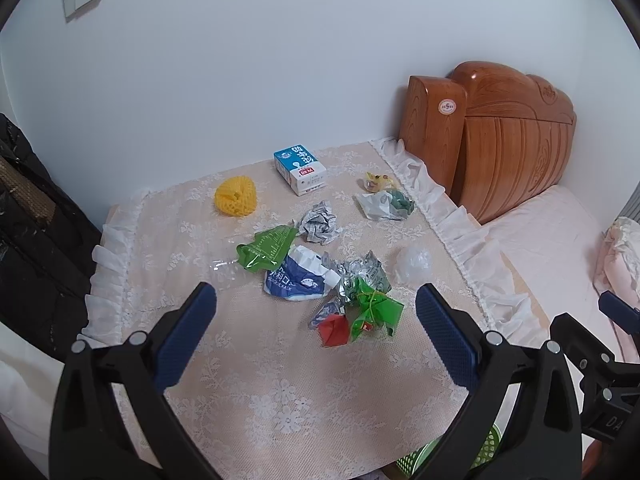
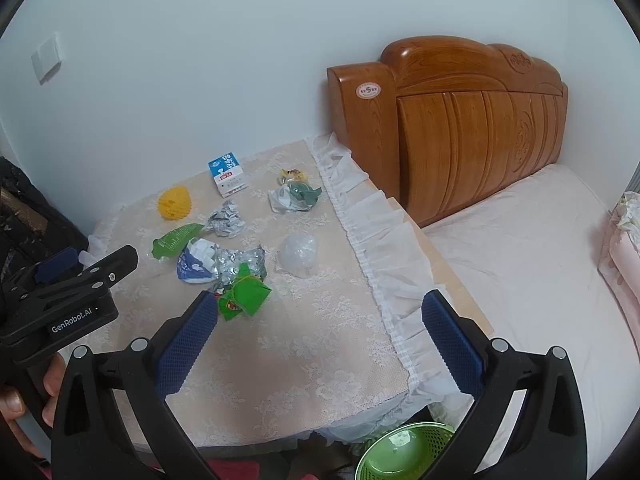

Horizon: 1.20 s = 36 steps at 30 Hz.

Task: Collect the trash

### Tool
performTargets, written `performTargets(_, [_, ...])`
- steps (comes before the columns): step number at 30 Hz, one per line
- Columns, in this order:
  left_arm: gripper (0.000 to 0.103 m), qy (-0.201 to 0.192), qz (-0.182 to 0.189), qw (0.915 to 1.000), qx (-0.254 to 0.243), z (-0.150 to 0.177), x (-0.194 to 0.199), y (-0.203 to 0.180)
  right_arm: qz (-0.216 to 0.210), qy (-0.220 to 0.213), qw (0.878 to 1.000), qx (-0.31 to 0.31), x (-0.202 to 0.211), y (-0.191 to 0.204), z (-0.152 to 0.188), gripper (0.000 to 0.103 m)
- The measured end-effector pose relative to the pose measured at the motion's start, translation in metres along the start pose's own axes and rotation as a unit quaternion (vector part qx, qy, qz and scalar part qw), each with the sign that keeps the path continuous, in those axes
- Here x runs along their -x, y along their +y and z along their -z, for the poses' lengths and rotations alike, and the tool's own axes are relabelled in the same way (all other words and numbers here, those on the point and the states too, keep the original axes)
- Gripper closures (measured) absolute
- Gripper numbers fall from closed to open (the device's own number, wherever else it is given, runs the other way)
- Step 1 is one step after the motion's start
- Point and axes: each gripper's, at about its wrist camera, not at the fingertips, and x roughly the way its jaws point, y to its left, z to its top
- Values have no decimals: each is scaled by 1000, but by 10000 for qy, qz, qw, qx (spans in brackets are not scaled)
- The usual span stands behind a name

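Trash lies on a lace-covered bedside table (image 1: 280, 392): a yellow foam net (image 1: 235, 194), a blue and white milk carton (image 1: 300, 168), crumpled paper (image 1: 320, 224), a green wrapper (image 1: 264, 249), a blue and white pouch (image 1: 298, 280), foil and green wrappers (image 1: 370, 300) with a red scrap (image 1: 334, 330), a clear plastic ball (image 1: 414, 264), and a white and green wrapper (image 1: 386, 205). My left gripper (image 1: 316, 332) is open and empty, above the table's near part. My right gripper (image 2: 320, 340) is open and empty, over the table's near right corner. A green basket (image 2: 404, 452) sits below the table's front edge.
A wooden headboard (image 2: 460, 128) and a bed with a pale sheet (image 2: 520, 280) stand right of the table. A white wall is behind. Dark bags (image 1: 28, 240) stand at the left. The left gripper's body (image 2: 60, 300) shows in the right wrist view.
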Motion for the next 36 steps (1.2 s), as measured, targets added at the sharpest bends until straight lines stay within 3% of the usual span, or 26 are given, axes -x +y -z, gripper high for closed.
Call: performTargets(36, [8, 64, -55, 10000, 30, 3, -5, 0, 16, 102, 9999, -13, -8, -2, 3, 2])
